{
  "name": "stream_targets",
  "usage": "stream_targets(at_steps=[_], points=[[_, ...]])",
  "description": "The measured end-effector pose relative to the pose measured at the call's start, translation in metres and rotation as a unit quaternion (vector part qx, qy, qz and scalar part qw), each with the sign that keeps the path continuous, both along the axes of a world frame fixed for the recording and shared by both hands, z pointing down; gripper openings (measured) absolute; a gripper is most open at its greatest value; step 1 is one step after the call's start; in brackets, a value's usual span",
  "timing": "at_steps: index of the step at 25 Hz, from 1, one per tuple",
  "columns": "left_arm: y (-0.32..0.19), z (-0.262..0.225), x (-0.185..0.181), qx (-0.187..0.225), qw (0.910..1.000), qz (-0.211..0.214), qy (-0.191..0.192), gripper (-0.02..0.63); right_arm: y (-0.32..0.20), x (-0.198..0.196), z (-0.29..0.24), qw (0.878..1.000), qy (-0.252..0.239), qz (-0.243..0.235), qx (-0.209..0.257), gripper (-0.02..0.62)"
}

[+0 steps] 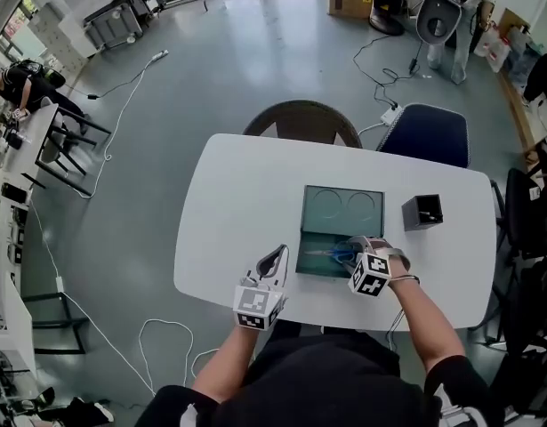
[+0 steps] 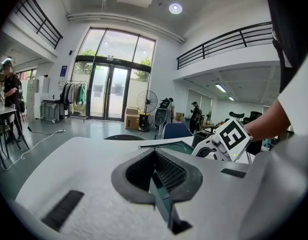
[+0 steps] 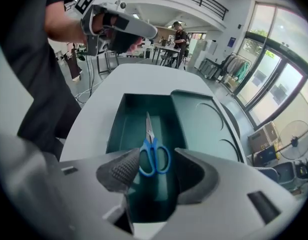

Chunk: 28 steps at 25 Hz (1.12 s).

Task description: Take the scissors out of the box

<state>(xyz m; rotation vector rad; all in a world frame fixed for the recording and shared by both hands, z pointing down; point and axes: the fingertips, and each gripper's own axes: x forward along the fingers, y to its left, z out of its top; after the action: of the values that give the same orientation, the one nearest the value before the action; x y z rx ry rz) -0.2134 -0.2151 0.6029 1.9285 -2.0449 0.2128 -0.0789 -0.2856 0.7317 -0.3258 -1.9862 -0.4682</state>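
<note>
Blue-handled scissors lie flat in the tray of the open green box, blades pointing away from my right gripper. That gripper points steeply down over the box, open, one pad on each side of the handles without touching them. In the head view the scissors lie along the box's near side, just left of my right gripper. My left gripper hovers over the table left of the box, shut, with nothing in it; its pads meet.
The box's lid lies open flat on the white table. A small black open-top container stands right of the box. Two chairs stand at the far edge. Cables run across the floor.
</note>
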Motion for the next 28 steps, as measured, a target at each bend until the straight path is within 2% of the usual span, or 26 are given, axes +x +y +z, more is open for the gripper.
stream_targets(at_steps=[11,21,28], points=[[0.019,0.009,-0.023,-0.006,0.9996,-0.025,0.008,0.008,0.004,-0.002,0.037,0.995,0.079,-0.054,0.029,0.198],[0.025,0.012,-0.032,-0.004,0.9994,-0.031,0.013,0.008,0.012,-0.005,0.049,0.991,0.107,-0.075,0.024,0.158],[0.029,0.012,-0.031,-0.001,0.9993,-0.034,0.014,0.008,0.008,-0.007,0.052,0.99,0.112,-0.077,0.044,0.097]])
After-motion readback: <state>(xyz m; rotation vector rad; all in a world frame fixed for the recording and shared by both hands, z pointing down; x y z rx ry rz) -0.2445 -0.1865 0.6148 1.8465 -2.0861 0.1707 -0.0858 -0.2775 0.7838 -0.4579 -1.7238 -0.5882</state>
